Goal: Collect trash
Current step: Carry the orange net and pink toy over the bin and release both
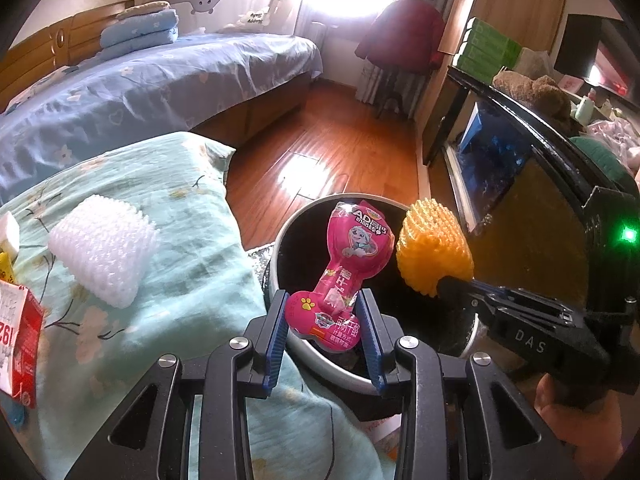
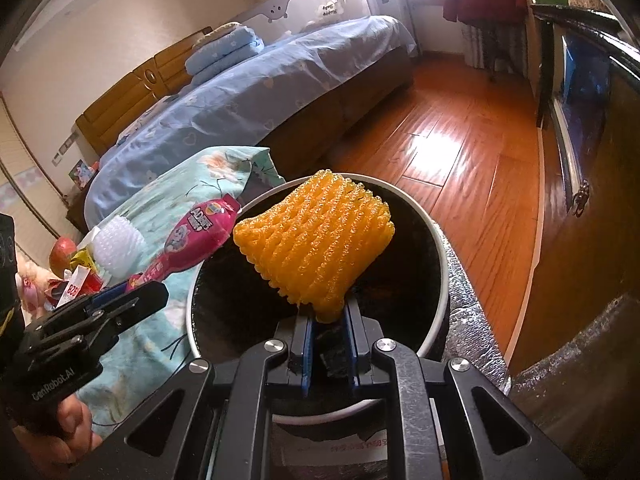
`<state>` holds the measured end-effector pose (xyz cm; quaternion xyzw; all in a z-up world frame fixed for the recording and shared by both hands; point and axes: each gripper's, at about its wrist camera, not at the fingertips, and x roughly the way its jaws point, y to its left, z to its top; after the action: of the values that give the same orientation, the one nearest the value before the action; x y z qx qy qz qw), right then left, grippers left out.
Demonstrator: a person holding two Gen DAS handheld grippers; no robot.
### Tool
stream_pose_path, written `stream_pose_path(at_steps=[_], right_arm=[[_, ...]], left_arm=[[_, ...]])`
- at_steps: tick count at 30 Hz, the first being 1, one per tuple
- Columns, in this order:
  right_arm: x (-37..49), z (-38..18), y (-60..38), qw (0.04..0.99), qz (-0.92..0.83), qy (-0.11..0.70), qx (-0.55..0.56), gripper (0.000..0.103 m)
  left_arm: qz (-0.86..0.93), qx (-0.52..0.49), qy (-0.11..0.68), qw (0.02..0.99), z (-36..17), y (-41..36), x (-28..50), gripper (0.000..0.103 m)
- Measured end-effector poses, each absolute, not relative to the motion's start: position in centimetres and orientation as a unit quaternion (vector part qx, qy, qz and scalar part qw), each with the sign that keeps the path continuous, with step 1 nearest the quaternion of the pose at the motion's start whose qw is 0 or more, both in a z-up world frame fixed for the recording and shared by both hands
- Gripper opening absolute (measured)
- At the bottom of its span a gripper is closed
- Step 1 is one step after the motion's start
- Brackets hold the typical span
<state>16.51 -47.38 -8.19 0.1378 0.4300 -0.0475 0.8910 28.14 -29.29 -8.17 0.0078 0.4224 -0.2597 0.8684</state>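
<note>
My left gripper [image 1: 323, 304] is shut on a pink snack wrapper [image 1: 352, 256] and holds it over the round black bin with a white rim [image 1: 280, 236]. My right gripper [image 2: 326, 314] is shut on a yellow foam fruit net [image 2: 316, 236], which hangs over the same bin [image 2: 438, 276]. In the left wrist view the yellow net [image 1: 434, 250] sits right of the wrapper, clamped by the right gripper [image 1: 446, 286]. In the right wrist view the wrapper [image 2: 196, 232] and the left gripper [image 2: 138, 294] appear to the left of the bin.
A white foam net [image 1: 102, 248] lies on the teal floral cloth [image 1: 160, 280], with a red carton [image 1: 20, 328] and other litter at its left edge. A bed [image 1: 140, 92], wooden floor [image 1: 340, 148] and a dark cabinet [image 1: 500, 168] surround the bin.
</note>
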Motion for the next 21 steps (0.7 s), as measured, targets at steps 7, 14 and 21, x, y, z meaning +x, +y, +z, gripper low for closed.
stream_pose_path(at_steps=[7, 14, 21], right_arm=[[16.8, -8.3, -47.6, 0.890, -0.052, 0.433, 0.137, 0.017], [16.6, -8.2, -47.7, 0.890, -0.050, 0.429, 0.147, 0.052], [15.7, -7.4, -45.9, 0.898, -0.034, 0.413, 0.149, 0.067]], left_arm=[[-0.262, 0.003, 0.426, 0.866, -8.6, -29.4, 28.7, 0.035], [-0.255, -0.001, 0.419, 0.871, -8.1, -27.9, 27.3, 0.057], [-0.243, -0.005, 0.416, 0.876, -7.6, -24.1, 24.5, 0.064]])
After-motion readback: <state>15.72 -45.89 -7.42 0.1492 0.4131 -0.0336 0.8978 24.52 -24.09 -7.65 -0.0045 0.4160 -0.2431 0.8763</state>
